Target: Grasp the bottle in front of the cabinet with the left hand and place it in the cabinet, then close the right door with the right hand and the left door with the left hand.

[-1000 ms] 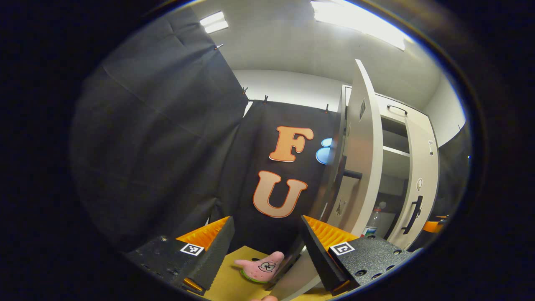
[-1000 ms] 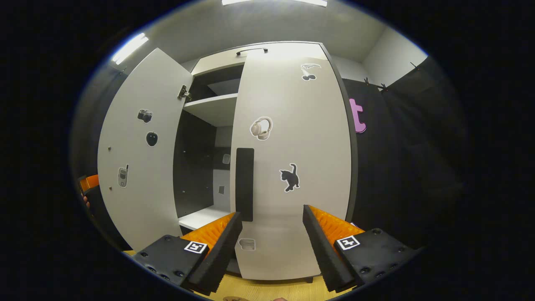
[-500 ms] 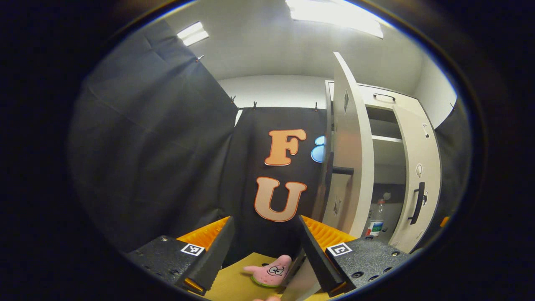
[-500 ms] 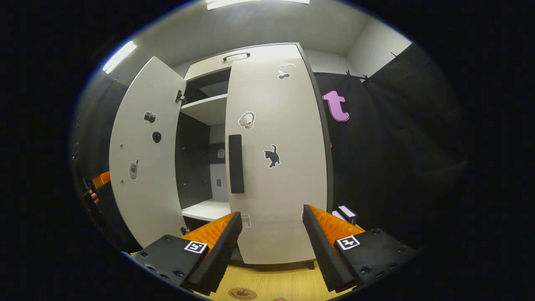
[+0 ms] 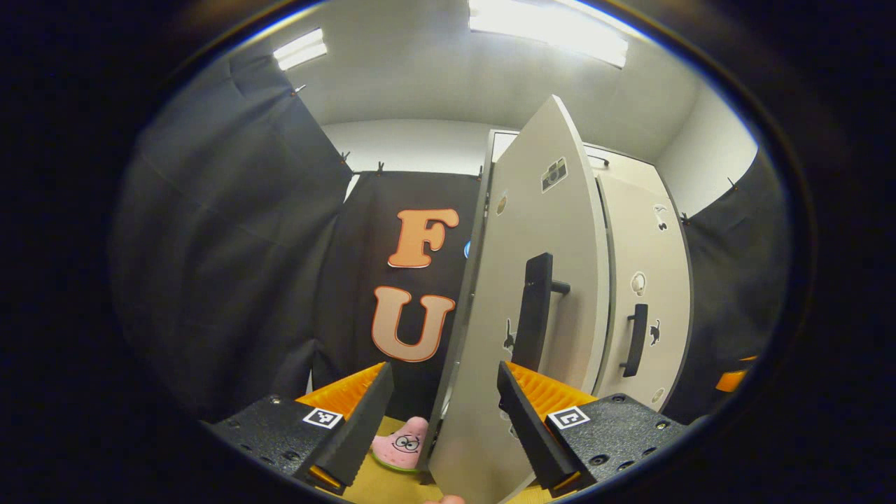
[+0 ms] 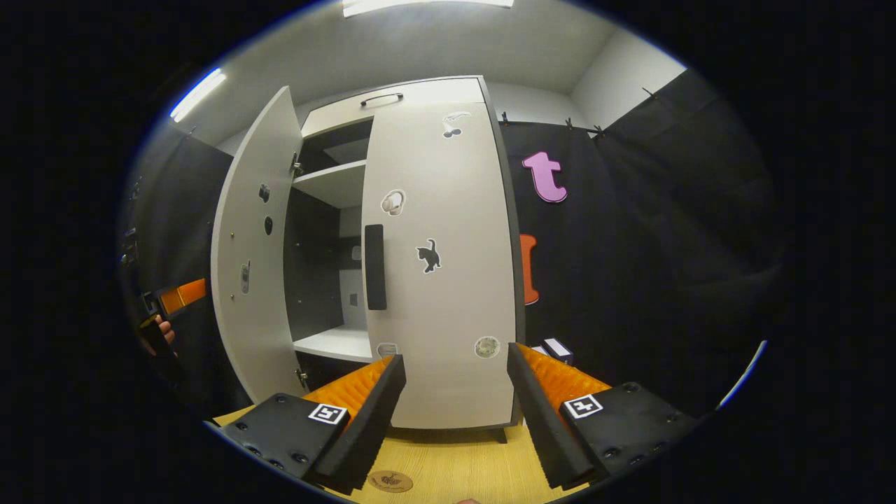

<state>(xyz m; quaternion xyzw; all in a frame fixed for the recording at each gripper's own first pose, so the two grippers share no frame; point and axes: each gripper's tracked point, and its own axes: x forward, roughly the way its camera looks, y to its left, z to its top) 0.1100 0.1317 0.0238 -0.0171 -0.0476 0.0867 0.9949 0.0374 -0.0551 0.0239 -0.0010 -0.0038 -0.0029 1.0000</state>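
The right door (image 6: 441, 266) is shut; the left door (image 5: 518, 315) is partly open, so closing it is the step in hand. The left gripper (image 5: 441, 413), jaws spread, sits at its edge, lower centre. The right gripper (image 6: 455, 406) hangs spread, clear. The bottle is hidden, presumably inside the cabinet (image 6: 329, 185). Next: push the left door home. Wooden floor (image 6: 455, 469), dark-draped booth.

Cabinet interior (image 6: 322, 280): mostly screened by the left door (image 5: 518, 315) in the left gripper view.
Pink star toy (image 5: 399, 444): partly hidden behind the left door's lower edge.
Left gripper (image 6: 164, 315): cut off at the right gripper view's rim, finger gap unreadable.
Door stickers (image 6: 428, 255): too small to make out in detail.
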